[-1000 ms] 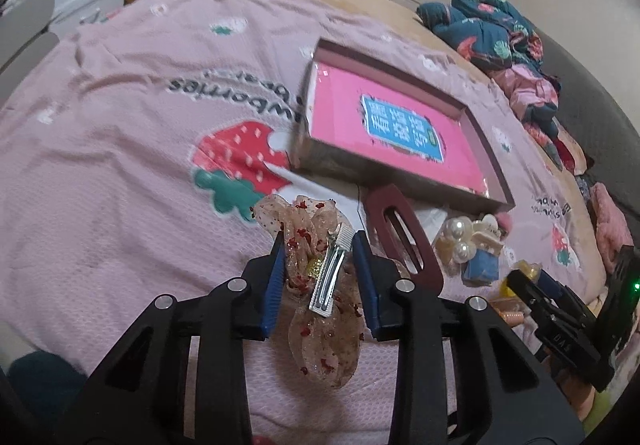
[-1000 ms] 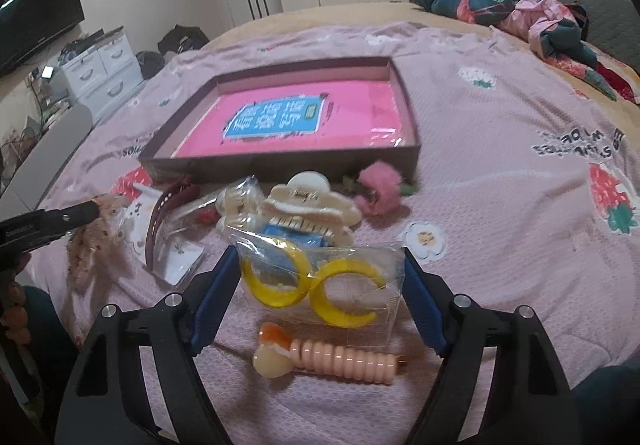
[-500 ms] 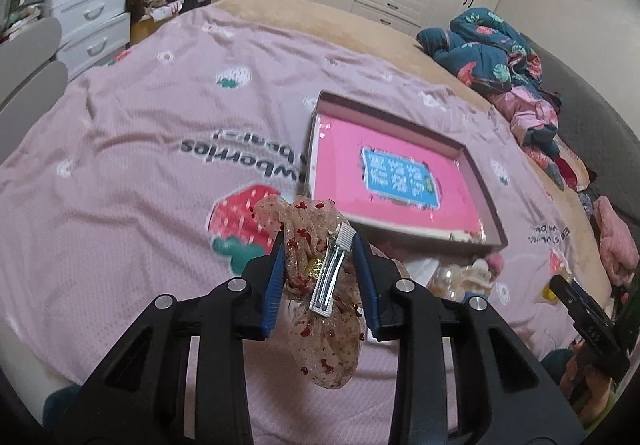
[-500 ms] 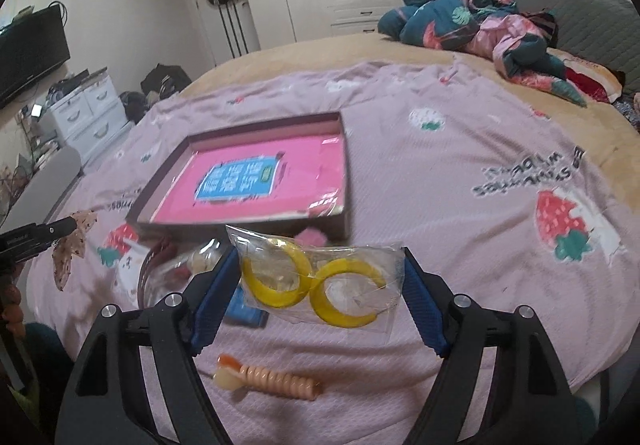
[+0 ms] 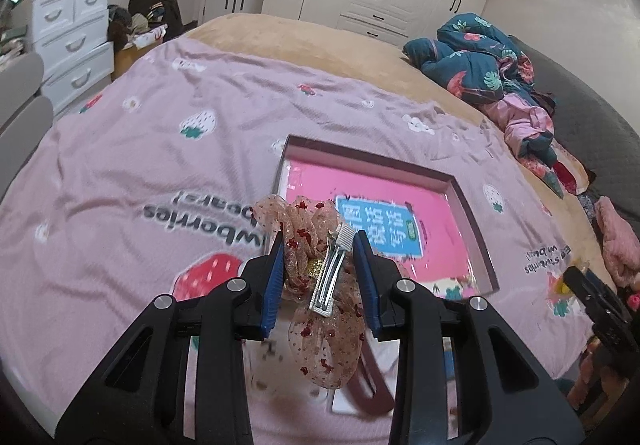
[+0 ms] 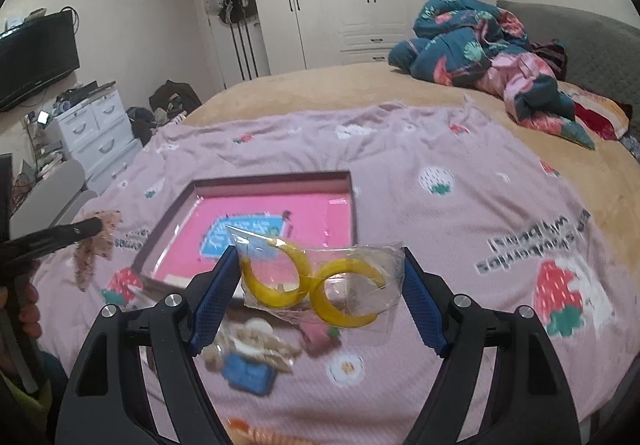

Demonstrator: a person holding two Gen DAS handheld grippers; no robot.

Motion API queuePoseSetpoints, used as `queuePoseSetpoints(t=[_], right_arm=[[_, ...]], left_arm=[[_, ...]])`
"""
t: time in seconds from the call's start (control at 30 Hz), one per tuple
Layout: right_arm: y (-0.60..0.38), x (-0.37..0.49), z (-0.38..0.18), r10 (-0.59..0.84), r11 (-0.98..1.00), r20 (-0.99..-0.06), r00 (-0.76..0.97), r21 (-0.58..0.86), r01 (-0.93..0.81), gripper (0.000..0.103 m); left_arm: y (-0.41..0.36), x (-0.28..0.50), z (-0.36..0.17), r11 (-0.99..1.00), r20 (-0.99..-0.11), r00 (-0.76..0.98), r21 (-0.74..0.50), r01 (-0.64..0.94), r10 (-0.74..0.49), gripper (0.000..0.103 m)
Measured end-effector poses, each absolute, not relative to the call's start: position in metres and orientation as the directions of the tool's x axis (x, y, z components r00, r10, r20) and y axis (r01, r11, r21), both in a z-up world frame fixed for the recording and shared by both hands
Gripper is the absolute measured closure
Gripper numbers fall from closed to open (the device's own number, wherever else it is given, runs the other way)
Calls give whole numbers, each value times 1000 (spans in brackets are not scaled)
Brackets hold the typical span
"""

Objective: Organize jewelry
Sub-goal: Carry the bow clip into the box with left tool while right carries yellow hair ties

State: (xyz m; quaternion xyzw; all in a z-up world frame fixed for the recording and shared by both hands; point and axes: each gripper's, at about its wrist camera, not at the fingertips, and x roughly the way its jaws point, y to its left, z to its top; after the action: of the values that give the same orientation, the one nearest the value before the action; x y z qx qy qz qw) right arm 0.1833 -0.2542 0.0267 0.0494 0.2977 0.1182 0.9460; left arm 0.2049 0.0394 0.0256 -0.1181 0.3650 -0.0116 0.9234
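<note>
Both tongs have risen off the bed: left tongs [image 5: 319, 274] clamp the bow clip [image 5: 320, 277], right tongs [image 6: 316, 295] grip the earring bag [image 6: 320, 285]; I judge the tray [image 5: 474, 213] lies ahead, nearer my left.

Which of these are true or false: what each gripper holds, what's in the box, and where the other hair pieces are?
1. The left gripper is shut on the bow hair clip. True.
2. The right gripper is empty. False: it holds the bag of yellow hoop earrings.
3. The bow clip lies inside the box. False: it is held above the bedspread.
4. The blue clip lies on the bedspread. True.
</note>
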Motion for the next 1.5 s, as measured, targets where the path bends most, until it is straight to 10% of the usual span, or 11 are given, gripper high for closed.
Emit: queuePoseSetpoints(t=[0.8,1.5], right_arm=[[-201,282,-4,284,959,-637,717,177,-223,26],[-177,286,-70,271,958,-757,595,154,-240,24]], left_arm=[[22,287,-35,987,-761,641,-155,-28,-102,74],[26,289,-32,985,-727,676,-174,-14,-119,42]])
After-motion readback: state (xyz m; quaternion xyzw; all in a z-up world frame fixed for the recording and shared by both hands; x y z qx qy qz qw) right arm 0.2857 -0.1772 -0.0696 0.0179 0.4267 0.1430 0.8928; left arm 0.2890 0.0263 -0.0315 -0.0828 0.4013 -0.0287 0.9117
